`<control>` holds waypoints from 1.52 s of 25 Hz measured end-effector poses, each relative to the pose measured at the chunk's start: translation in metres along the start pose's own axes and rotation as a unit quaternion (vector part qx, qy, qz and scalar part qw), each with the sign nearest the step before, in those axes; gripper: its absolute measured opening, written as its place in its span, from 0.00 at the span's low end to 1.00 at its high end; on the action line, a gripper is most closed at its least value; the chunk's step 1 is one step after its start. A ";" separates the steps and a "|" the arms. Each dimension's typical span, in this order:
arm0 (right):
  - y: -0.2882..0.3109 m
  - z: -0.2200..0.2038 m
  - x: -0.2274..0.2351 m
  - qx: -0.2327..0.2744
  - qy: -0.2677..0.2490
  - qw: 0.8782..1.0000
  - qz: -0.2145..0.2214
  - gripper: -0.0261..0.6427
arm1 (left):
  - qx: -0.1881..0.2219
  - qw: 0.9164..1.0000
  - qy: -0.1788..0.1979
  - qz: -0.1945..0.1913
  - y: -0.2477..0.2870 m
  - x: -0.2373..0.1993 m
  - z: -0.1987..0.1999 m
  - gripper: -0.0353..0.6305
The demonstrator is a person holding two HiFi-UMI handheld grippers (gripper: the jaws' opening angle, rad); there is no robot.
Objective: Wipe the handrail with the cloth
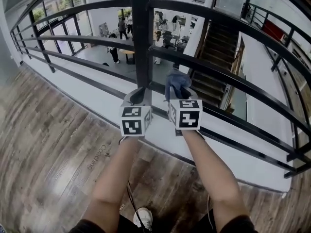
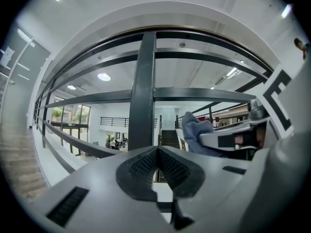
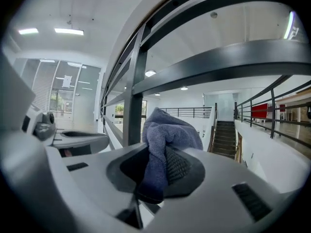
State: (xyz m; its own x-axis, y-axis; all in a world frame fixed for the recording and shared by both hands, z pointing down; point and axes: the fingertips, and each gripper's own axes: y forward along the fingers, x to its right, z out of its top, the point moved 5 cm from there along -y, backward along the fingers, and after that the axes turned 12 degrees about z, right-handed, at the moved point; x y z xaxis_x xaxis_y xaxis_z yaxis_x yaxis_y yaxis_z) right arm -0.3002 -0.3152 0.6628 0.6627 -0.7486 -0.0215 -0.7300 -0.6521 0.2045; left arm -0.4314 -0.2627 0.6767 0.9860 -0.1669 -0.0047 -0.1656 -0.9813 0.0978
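A black metal handrail (image 1: 218, 23) of several horizontal bars runs across the head view, with a thick upright post (image 1: 142, 33) in the middle. My right gripper (image 1: 179, 92) is shut on a blue-grey cloth (image 1: 177, 81), bunched just right of the post near a lower bar. In the right gripper view the cloth (image 3: 163, 140) sticks up from the closed jaws. My left gripper (image 1: 138, 97) is shut and holds nothing, its tip close to the foot of the post (image 2: 143, 96). The cloth (image 2: 198, 132) shows at the right of the left gripper view.
I stand on a wooden floor (image 1: 43, 154) at a balcony edge. Beyond the rail lie a lower hall with people (image 1: 116, 33) and a staircase (image 1: 218, 57). A white ledge (image 1: 233, 149) runs under the bars.
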 end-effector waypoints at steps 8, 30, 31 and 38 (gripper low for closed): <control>0.077 0.000 -0.037 -0.040 0.028 0.999 -0.015 0.16 | 0.008 0.998 0.040 0.047 0.008 -0.037 -0.011 0.06; 0.000 -0.025 0.022 -0.072 0.023 0.995 -0.069 0.16 | -0.013 0.998 0.055 -0.004 0.007 0.044 -0.011 0.06; -0.007 -0.026 0.027 -0.071 0.024 0.995 -0.072 0.16 | -0.014 0.998 0.060 -0.011 0.006 0.052 -0.011 0.06; -0.060 -0.038 0.058 -0.068 0.026 0.993 -0.090 0.16 | -0.029 0.996 0.071 -0.054 -0.002 0.111 -0.019 0.06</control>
State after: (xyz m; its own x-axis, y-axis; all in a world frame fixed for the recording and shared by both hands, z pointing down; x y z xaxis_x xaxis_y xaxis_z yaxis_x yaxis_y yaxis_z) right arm -0.2117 -0.3151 0.6869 0.7906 -0.6120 -0.0195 -0.5722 -0.7498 0.3324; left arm -0.3215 -0.2770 0.6947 0.9918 -0.0406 0.1214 -0.0602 -0.9850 0.1616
